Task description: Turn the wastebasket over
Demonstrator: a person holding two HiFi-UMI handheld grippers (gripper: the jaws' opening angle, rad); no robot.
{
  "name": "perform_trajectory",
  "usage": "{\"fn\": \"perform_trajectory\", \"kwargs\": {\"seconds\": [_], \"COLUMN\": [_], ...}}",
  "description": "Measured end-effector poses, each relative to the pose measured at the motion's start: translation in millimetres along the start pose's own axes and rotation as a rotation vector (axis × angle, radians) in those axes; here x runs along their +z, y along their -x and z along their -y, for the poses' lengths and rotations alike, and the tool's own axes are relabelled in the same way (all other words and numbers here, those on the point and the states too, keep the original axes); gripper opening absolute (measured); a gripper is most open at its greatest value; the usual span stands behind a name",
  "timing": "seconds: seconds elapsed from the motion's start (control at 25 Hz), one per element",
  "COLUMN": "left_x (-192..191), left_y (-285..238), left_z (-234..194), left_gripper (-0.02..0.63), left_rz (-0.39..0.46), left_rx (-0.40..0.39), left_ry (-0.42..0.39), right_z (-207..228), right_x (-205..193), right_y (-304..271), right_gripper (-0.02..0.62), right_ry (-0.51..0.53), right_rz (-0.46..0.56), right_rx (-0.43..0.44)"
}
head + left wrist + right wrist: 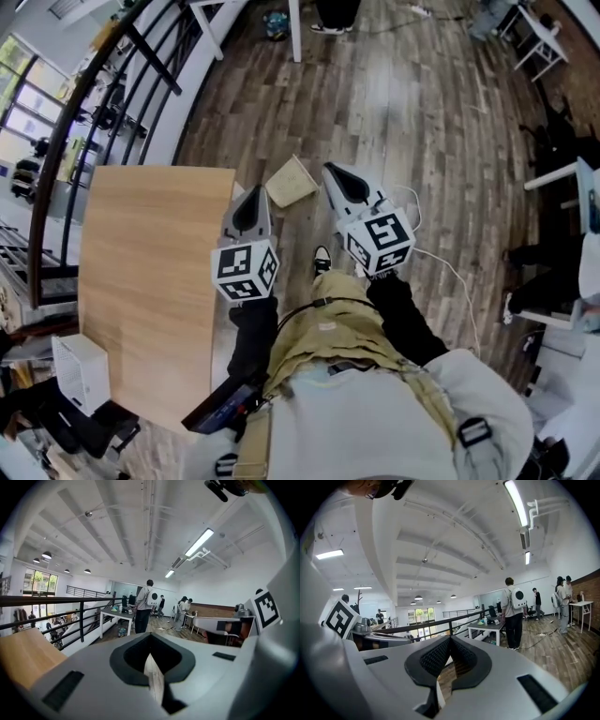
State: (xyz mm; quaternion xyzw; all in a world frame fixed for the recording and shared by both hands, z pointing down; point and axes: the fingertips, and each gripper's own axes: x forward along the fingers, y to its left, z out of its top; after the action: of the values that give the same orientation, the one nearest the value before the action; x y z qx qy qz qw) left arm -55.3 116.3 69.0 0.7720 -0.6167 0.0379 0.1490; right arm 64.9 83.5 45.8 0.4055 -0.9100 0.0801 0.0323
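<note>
In the head view a tan, square wastebasket [292, 180] sits on the wooden floor just ahead of the person's feet. My left gripper [251, 194] hovers to its left, close to the table's corner, and my right gripper [331, 170] hovers to its right. Neither touches it. Both pairs of jaws are shut with nothing between them. Both gripper views look out level across the room, so the left gripper [150, 641] and the right gripper [449, 640] show only their closed pads. The wastebasket is hidden in both.
A light wooden table [150, 281] stands at the left with a white box [80, 373] below its near end. A black railing [103, 84] runs behind it. White cable [450, 272] lies on the floor at the right, by chairs [562, 178]. A person [143, 606] stands by a far desk.
</note>
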Motion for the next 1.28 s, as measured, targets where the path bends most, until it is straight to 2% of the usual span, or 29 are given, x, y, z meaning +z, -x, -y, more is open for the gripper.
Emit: {"fn": "perform_trajectory", "kwargs": {"seconds": [0.12,0.24,0.44,0.64,0.76,0.96,1.28], "left_x": [4.9,-3.1,-13.2,-53.9,-89.9,-171.0,-330.3], "left_y": [-41.0,-68.7,-106.5,-131.8,-152.4,-178.8,-202.3], "left_z": [-6.9,-22.3,-31.8,-52.1,-66.2,-83.8,-126.4], "left_gripper": [0.002,0.002,0.002,0.002,0.002,0.002,0.002], "left_rz": [-0.024,-0.078,-0.125,-0.215,-0.278,-0.407,-0.595], "left_rx": [0.029,0.059,0.053,0.056,0.052,0.051,0.010], "left_ry": [0.008,0.027,0.022,0.060,0.090,0.133,0.093], "right_z": [32.6,46.2,69.7,79.5,88.8,99.2,98.5], "right_x": [3.9,-2.0,-25.0,-65.6,-102.0,-187.7,-352.3], "right_y": [-33.9,-59.4,-85.0,-102.6,-114.6,-127.3,-153.9], "right_gripper": [0.020,0.020,0.020,0.020,0.020,0.021,0.021], "right_ry": [-0.016,-0.043,-0.101,-0.141,-0.156,-0.208,-0.209], "right_rz": [-0.014,-0.040,-0.089,-0.175,-0.239,-0.372,-0.546], "right_rx": [0.023,0.042,0.033,0.020,0.008,0.001,0.091]}}
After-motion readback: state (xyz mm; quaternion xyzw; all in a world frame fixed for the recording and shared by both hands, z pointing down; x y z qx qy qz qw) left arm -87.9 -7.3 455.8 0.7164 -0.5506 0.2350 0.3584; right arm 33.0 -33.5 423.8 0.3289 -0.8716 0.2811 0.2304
